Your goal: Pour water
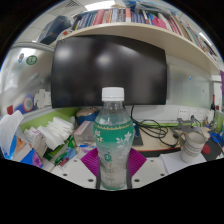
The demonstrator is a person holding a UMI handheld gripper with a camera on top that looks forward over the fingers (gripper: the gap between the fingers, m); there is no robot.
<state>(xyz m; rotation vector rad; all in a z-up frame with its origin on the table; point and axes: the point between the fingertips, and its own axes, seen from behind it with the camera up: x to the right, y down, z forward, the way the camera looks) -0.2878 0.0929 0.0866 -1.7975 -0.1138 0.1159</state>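
A clear plastic water bottle [113, 140] with a white cap and a green label stands upright between my fingers, filling the middle of the gripper view. My gripper [113, 165] is shut on the bottle, with the magenta pads [91, 160] pressed against its lower body on both sides. The bottle appears lifted above the desk. Its base is hidden below the fingers. I see no cup or glass clearly in this view.
A large dark monitor [108, 68] stands beyond the bottle on a cluttered desk [160, 140]. Shelves with books [130, 14] run above it. Boxes and packets [45, 135] crowd the left; a white object [192, 148] and cables lie to the right.
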